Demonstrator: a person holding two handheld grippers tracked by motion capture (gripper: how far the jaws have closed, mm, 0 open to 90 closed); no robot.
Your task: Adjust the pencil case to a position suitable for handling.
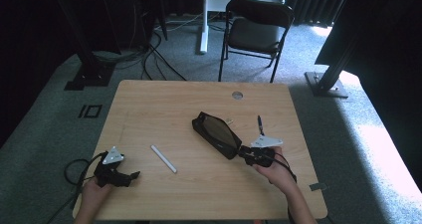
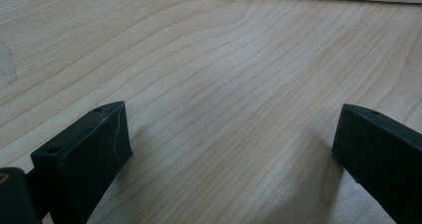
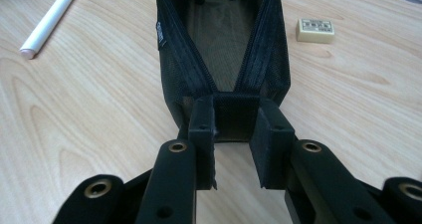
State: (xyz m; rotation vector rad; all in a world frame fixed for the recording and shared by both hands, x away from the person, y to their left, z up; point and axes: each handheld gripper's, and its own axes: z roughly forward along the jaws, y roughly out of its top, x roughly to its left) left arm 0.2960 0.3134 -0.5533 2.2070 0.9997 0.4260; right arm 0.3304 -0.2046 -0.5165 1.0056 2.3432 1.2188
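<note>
Pouch (image 1: 216, 134): it lies near the middle of the worktop (image 1: 149, 104), unzipped, its mouth gaping upward. In the right gripper view the zip tracks spread apart from the near end, and the inside looks largely empty; something pale sits at the far end, too cropped to identify.

Your right tool (image 3: 234, 134) pinches the near end of the pouch, where the two zip tracks meet; its jaws are pressed onto that fabric tab. Your left tool (image 1: 130, 176) rests at the near left corner of the worktop, jaws spread, with nothing between them.

Status, as a judgement: the pouch is open and held steady, so the opening step appears complete. Loading has not visibly begun.

Items outside the pouch:
- White pen (image 1: 163, 158), lying between your two tools, well apart from the pouch.
- Eraser (image 3: 315, 29), just beside the far side of the pouch.
- Dark pen (image 1: 260, 124), beyond your right hand.

Remaining work, as it appears: pick up each loose item with the left tool, place it inside, then close the zip.
</note>
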